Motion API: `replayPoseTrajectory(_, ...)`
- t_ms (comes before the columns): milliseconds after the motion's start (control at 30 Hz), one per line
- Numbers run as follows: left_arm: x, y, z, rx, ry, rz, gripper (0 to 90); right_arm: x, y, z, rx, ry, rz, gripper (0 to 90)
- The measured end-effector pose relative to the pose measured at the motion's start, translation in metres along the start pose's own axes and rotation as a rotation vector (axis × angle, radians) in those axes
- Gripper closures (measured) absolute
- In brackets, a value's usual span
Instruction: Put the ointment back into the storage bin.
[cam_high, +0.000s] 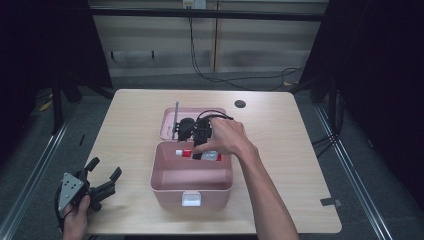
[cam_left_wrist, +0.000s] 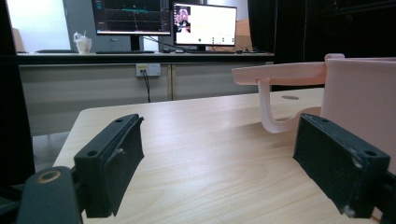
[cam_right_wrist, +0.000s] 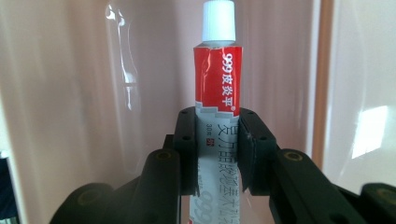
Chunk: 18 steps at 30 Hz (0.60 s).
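Right gripper (cam_high: 198, 150) holds tube (cam_high: 186, 153) in pink box (cam_high: 191, 189).

A pale wooden table (cam_high: 135, 125) with rounded corners carries everything here. Near its middle sits a pink box (cam_high: 191, 187), open at the top, with a white latch on its front wall; its lid (cam_high: 172, 122) (hinged at the back) lies flat on the tabletop just behind it. Beyond the lid, toward the far edge, a round dark cable hole (cam_high: 240, 104) is set into the surface. A small dark tab (cam_high: 330, 202) lies at the near right corner. At the near left corner the left gripper (cam_high: 102, 176) rests low on the wood, jaws spread, pointing toward the box.
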<state>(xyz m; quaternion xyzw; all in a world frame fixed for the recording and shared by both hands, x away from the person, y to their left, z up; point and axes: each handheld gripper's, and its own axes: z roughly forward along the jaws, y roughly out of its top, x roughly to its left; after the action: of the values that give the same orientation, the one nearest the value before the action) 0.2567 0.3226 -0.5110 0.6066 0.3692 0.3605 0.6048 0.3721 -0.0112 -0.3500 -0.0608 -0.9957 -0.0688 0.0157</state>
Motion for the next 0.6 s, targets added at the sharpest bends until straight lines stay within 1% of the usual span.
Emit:
replayPoseTrajectory(33,0.000,0.000,0.000,0.000,0.000,0.000,15.5,0.000,0.000,0.000,0.000,0.000,0.000,71.2)
replayPoseTrajectory(167,0.000,0.000,0.000,0.000,0.000,-0.001,15.5,-0.001,0.001,0.010,0.006,0.001,0.007,71.2)
replayPoseTrajectory(200,0.000,0.000,0.000,-0.002,0.000,-0.001,15.5,-0.001,0.001,0.014,0.018,-0.002,0.002,71.2)
replayPoseTrajectory(267,0.000,0.000,0.000,0.000,0.000,0.000,15.5,-0.001,0.002,0.016,0.020,-0.002,0.006,71.2)
replayPoseTrajectory(367,0.000,0.000,0.000,-0.002,0.000,-0.002,15.5,-0.001,0.003,0.020,0.009,0.003,0.006,71.2)
replayPoseTrajectory(400,0.000,0.000,0.000,-0.002,-0.001,-0.003,15.5,-0.001,0.003,0.022,0.014,0.007,0.002,71.2)
replayPoseTrajectory(467,0.000,0.000,0.000,-0.001,-0.002,-0.001,15.5,0.001,0.005,0.028,0.005,0.011,-0.006,71.2)
replayPoseTrajectory(533,0.000,0.000,0.000,-0.001,-0.003,0.000,15.5,0.000,0.005,0.030,-0.001,0.013,-0.011,71.2)
replayPoseTrajectory(600,0.000,0.000,0.000,-0.001,-0.003,-0.001,15.5,0.000,0.005,0.037,0.017,0.012,-0.012,71.2)
